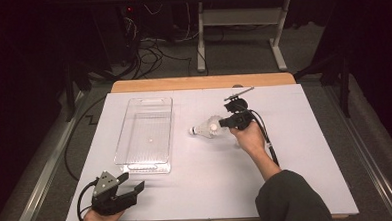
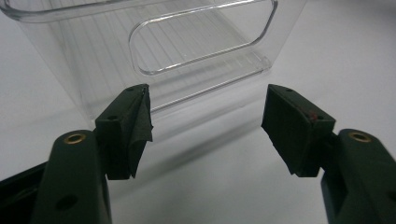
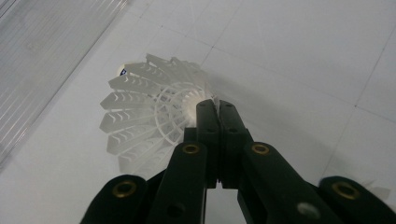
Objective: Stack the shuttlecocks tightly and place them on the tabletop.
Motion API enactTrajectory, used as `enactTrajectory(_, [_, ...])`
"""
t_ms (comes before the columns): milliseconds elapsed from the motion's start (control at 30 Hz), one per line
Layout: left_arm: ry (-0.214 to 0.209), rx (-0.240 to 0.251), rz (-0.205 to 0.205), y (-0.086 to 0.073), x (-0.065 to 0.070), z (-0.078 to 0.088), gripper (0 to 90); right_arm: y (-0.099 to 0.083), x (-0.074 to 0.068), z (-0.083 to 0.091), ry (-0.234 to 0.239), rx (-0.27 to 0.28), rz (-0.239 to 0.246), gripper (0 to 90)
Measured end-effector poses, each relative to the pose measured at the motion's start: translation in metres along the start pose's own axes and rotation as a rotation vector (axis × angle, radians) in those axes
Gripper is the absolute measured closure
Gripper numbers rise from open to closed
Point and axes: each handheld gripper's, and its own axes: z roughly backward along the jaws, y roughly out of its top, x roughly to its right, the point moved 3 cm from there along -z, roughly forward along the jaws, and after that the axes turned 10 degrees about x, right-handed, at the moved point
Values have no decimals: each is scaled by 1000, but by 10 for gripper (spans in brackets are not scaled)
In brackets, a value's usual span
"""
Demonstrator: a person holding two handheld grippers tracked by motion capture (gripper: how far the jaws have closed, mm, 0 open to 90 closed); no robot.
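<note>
White plastic shuttlecock, slotted skirt

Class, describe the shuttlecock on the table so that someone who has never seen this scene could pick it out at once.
Start at the white table top, then find the clear plastic bin lying on its left half. Just right of that bin lies the shuttlecock, at the tips of the right gripper, whose jaws are shut on its skirt rim. It is the only small white thing there, with a slotted flared skirt and a rounded cork end pointing towards the bin.
</note>
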Motion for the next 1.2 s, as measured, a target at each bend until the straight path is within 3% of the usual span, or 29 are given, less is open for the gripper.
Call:
enactTrajectory(367, [-1,-1,1,0,0,0,340,-2,-3,-8,-4,-4,-2,900])
enactTrajectory(700, [-2,-1,0,0,1,0,340,-5,-2,-13,-92,-42,51,844])
enactTrajectory(1200, [-5,-5,-8,0,2,-1,340,-4,-1,-26,-177,-89,76,696])
